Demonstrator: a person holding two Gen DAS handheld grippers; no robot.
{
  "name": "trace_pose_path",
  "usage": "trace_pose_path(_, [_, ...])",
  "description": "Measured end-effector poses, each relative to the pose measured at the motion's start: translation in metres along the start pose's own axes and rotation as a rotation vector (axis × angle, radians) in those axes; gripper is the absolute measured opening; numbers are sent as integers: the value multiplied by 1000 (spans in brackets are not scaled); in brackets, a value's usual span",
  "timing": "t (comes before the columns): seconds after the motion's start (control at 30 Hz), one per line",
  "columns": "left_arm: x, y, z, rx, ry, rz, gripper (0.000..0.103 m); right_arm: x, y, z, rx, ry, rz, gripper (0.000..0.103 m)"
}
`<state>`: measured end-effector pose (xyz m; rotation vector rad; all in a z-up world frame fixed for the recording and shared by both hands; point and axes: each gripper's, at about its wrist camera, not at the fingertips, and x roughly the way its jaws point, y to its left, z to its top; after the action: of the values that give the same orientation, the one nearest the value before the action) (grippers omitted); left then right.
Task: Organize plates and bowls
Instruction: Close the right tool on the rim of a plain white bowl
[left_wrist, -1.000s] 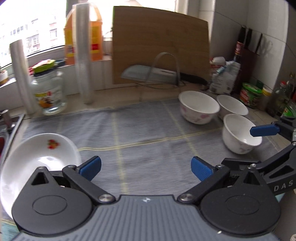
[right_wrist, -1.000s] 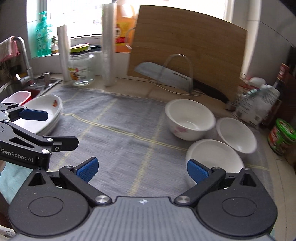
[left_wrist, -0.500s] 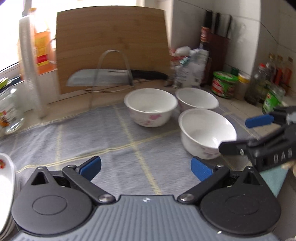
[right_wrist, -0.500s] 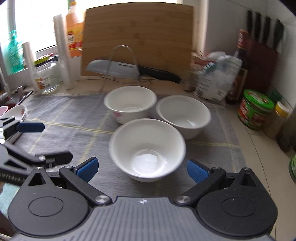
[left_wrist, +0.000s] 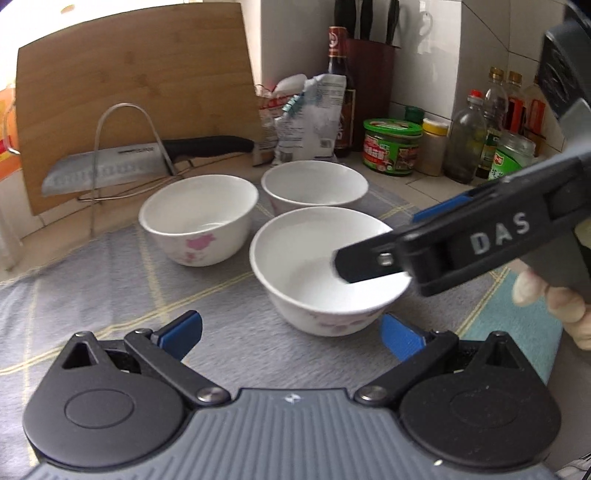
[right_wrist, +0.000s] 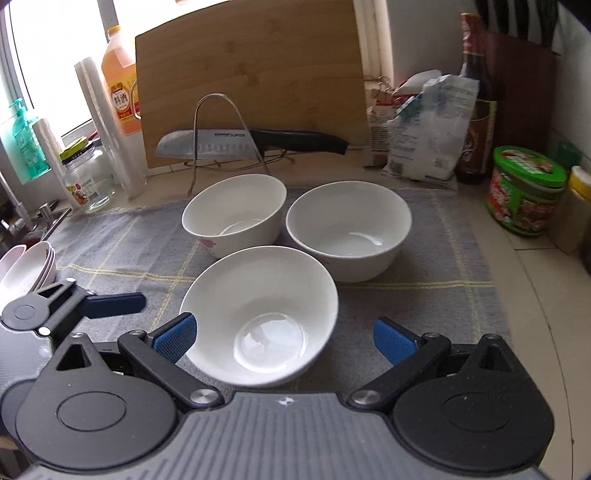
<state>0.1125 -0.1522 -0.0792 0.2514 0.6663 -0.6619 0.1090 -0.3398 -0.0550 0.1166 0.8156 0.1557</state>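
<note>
"DAS" on right gripper; perhaps "SUPOR" on knife

Left gripper fingers spread wide, empty, low over grey mat on the surface. Three white bowls clustered ahead: nearest bowl, flowered bowl back left, third bowl behind. Right gripper reaches in from the right over nearest bowl's rim. Knife on wire rack against cutting board.
</note>
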Motion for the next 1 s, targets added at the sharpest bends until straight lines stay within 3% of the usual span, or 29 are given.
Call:
trace_pose_path(0.37, [18,-10,3,24,4,-50,100,22,-1,13,-22,38,108,103])
trace_pose_path(0.43, [19,-9,4,14,3,-61,95,25,-1,14,-20,41,124,103])
trace_pose_path(0.53, [23,-9,6,1,9,-85,88,28,-3,15,-11,51,134,101])
trace_pose_path(0.67, [24,-10,6,3,3,-84,88,29,-4,16,-8,63,151,96])
trace_pose_path(1.0, [24,-11,7,20,3,-82,87,28,-3,17,-15,74,159,94])
